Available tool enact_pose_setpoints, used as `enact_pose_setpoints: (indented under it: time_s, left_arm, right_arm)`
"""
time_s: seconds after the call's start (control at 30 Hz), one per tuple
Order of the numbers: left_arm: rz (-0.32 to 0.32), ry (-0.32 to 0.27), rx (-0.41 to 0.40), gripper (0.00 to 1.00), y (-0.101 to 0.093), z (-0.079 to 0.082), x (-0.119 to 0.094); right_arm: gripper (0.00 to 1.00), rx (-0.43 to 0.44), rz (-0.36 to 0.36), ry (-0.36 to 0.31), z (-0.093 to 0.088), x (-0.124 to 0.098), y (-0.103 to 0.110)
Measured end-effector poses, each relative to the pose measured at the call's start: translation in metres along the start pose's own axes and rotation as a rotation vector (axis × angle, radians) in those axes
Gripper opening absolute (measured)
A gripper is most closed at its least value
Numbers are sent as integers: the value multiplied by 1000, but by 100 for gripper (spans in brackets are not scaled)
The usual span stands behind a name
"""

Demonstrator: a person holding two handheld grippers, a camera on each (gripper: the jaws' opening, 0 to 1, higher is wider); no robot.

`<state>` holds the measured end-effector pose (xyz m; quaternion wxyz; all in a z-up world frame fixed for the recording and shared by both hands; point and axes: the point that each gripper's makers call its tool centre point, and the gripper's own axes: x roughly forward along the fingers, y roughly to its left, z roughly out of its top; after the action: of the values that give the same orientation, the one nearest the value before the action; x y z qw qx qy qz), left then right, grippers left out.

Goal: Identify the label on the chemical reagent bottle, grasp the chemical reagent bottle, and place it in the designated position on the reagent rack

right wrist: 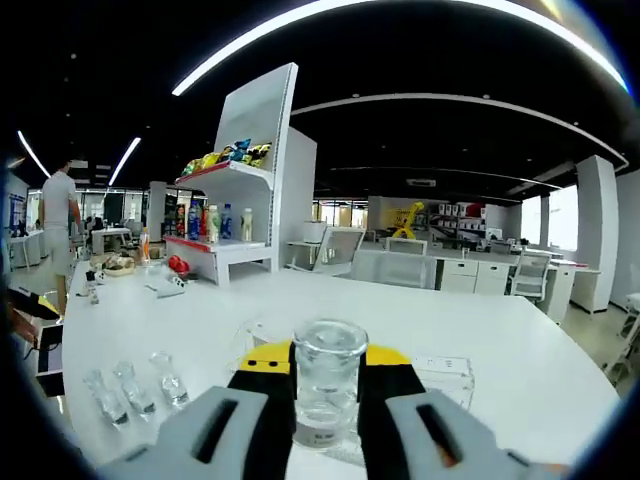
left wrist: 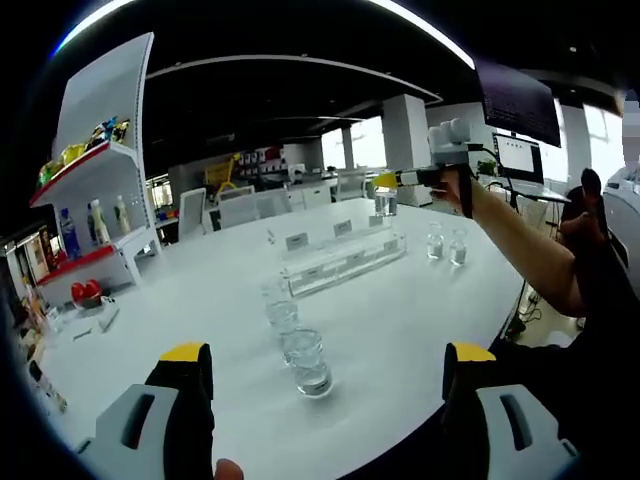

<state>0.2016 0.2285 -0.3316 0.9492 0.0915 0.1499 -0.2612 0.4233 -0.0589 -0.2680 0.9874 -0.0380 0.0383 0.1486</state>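
- The right gripper pinches a clear glass reagent bottle between its yellow-tipped jaws; the jaws press against both sides of the bottle.
- The bottle's long axis runs parallel to the jaws in the right gripper view, mouth toward the top of that view. Its label is a pale band near the base; the text is too small to read.
- In the left gripper view the right gripper is held raised over the far side of the table by a person's forearm. The bottle is too small there to judge its tilt against the table.
- The left gripper has its jaws spread wide apart, with nothing between them, low over the near edge of the table.
- A clear acrylic reagent rack lies along the middle of the white table, with small label cards standing behind it.
- Two clear bottles stand upright in front of the rack, near the left gripper; two more bottles stand to the right of the rack.
- In the right gripper view three small vials stand in a row on the table to the left of the jaws.
- A white shelf unit holding coloured drink bottles and snack bags stands at the table's far side.
- The room is an open office with desks, chairs, pillars and ceiling strip lights; a person stands in the distance.
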Motion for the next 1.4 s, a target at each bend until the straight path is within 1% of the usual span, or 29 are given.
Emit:
enact_pose_setpoints:
  time_s: [0.37, 0.5, 0.77, 0.97, 1.13, 1.3, 1.4]
  left_arm:
    - [9, 4, -3, 95, 8, -4, -4]
    - [11, 3, -3, 95, 9, -5, -5]
    - [11, 9, -3, 95, 10, -8, -6]
    - [16, 15, -3, 95, 12, -9, -7]
    - [13, 21, 12, 95, 11, -10, -6]
    - [9, 18, 5, 95, 10, -10, -5]
    - [11, 36, 2, 95, 11, -15, -3]
  right_arm:
    - [20, 31, -1, 11, -20, 27, 13]
    - [20, 9, -25, -3, -25, 33, 12]
    - [20, 31, -40, -12, -37, 48, 9]
    - [20, 25, -47, 4, -51, 58, 9]
    - [20, 25, -54, 12, -59, 65, 9]
    - [20, 23, -62, -5, -64, 68, 11]
    - [19, 20, -70, -31, -64, 70, 11]
